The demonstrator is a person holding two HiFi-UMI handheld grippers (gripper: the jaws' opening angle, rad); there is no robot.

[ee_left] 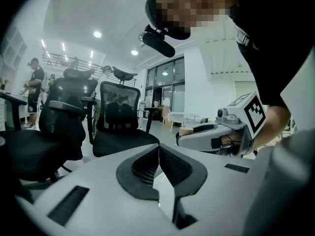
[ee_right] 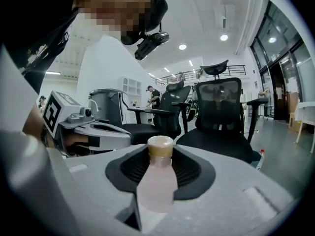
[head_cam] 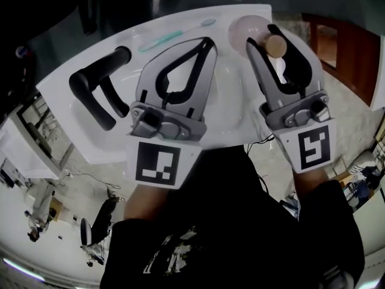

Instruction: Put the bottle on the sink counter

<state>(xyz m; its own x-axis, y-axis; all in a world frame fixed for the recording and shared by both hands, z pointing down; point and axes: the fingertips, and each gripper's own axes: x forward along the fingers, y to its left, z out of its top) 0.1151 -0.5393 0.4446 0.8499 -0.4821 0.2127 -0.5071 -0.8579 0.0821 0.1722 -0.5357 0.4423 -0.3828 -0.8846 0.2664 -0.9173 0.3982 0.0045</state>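
Observation:
A pale pink bottle [ee_right: 156, 186] with a tan cap [head_cam: 277, 46] sits between the jaws of my right gripper [head_cam: 264, 38], which is shut on its body; the cap sticks out past the black pads [ee_right: 189, 168]. In the head view this gripper hangs over the right part of the white sink counter [head_cam: 90, 71]. My left gripper [head_cam: 206, 42] is beside it, over the basin [head_cam: 231, 98]. Its black pads [ee_left: 170, 163] touch at the tips and hold nothing. Each gripper also shows in the other's view: the right gripper [ee_left: 221, 132], the left gripper [ee_right: 83, 127].
A black faucet [head_cam: 96, 86] stands at the counter's left. A teal toothbrush [head_cam: 161, 41] and a round pink object [head_cam: 243, 26] lie along the far edge. Black office chairs [ee_right: 221, 112] and other people [ee_left: 33, 87] fill the room behind.

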